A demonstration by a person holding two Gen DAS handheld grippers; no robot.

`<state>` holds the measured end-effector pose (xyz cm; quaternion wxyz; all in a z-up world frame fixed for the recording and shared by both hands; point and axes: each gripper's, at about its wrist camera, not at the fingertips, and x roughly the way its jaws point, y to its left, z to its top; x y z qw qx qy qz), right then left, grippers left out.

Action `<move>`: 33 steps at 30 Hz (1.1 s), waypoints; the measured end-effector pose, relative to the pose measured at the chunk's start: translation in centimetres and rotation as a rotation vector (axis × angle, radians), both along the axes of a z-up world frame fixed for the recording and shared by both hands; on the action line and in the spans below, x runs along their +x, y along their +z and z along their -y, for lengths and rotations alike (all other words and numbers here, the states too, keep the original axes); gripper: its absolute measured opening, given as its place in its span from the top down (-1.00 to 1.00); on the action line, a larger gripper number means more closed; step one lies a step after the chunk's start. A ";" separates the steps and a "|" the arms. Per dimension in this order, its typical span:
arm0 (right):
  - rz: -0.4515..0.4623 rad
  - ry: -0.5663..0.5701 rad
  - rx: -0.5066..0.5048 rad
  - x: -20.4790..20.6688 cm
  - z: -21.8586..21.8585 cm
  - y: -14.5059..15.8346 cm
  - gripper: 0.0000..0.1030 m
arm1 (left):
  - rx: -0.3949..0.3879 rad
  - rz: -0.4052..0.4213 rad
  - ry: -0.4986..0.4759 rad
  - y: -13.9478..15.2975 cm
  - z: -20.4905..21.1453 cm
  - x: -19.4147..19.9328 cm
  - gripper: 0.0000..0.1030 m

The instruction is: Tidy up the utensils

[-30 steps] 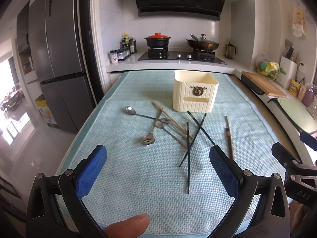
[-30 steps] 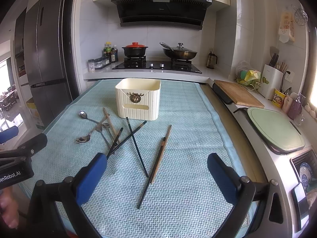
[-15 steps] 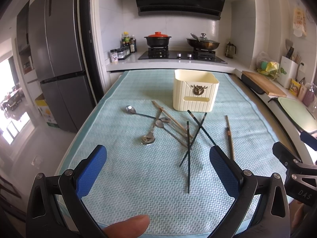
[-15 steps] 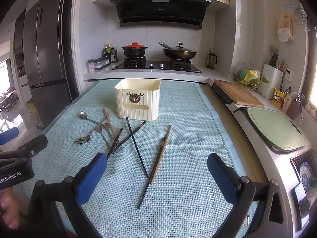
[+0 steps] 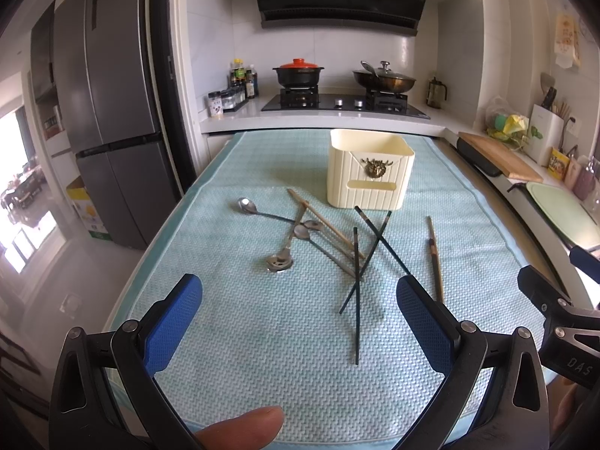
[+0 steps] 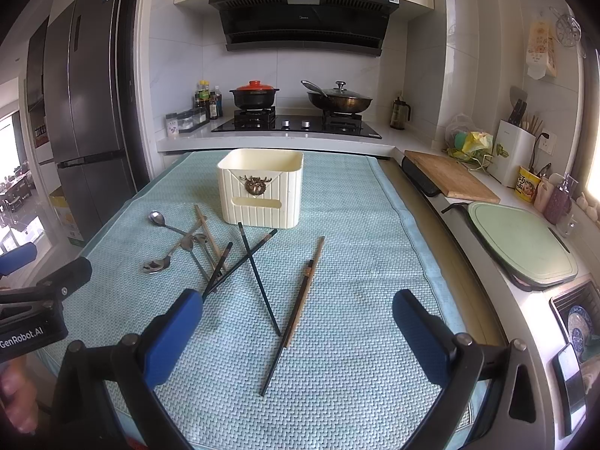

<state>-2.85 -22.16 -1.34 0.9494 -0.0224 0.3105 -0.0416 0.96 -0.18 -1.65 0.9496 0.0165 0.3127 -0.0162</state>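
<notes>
Evidently nothing grasped yet: left gripper (image 5: 298, 311) and right gripper (image 6: 292, 318) hover near-side, fingers spread apart, empty. Chopsticks (image 6: 258, 277) and spoons (image 5: 279, 258) lie crossed on the bench mat (image 5: 262, 356), cream holder (image 6: 260, 191) beyond, awaiting them.

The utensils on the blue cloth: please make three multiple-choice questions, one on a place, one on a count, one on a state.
1. Where do the spoons lie from the cream box?
A. inside it
B. on the cloth, nearer the fridge side
C. on the stove

2. How many spoons?
A. one
B. three
C. six

3. The left gripper and right gripper are:
A. both open, empty
B. both shut on chopsticks
C. one holding a spoon

Key: 1 B, spoons rest left of the box; 2 B, three bowls show; 3 A, fingers spread apart with nothing between.
</notes>
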 end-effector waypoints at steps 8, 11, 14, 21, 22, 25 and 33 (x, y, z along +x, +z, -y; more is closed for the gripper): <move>0.000 0.000 0.001 0.0 0.0 0.1 -1.00 | 0.001 -0.003 0.000 -0.6 0.0 -0.3 -0.99; -0.002 0.001 0.001 0.0 0.1 0.1 -1.00 | 0.000 -0.005 -0.001 -0.6 0.0 -0.2 -0.99; 0.000 0.001 0.000 0.0 0.0 0.1 -1.00 | -0.001 -0.009 -0.001 -1.0 -0.1 -0.1 -0.99; -0.001 0.001 0.001 0.0 0.0 0.2 -1.00 | -0.002 -0.011 -0.001 -1.0 -0.1 -0.1 -0.99; -0.001 0.001 0.001 0.0 0.0 0.1 -1.00 | -0.002 -0.011 -0.001 -1.0 -0.1 0.0 -0.99; -0.002 0.001 0.002 0.0 0.0 0.2 -1.00 | -0.001 -0.012 -0.001 -0.9 -0.1 0.1 -0.99; -0.001 0.001 0.006 0.3 -0.2 0.1 -1.00 | 0.005 -0.016 -0.001 -0.8 0.0 0.0 -0.99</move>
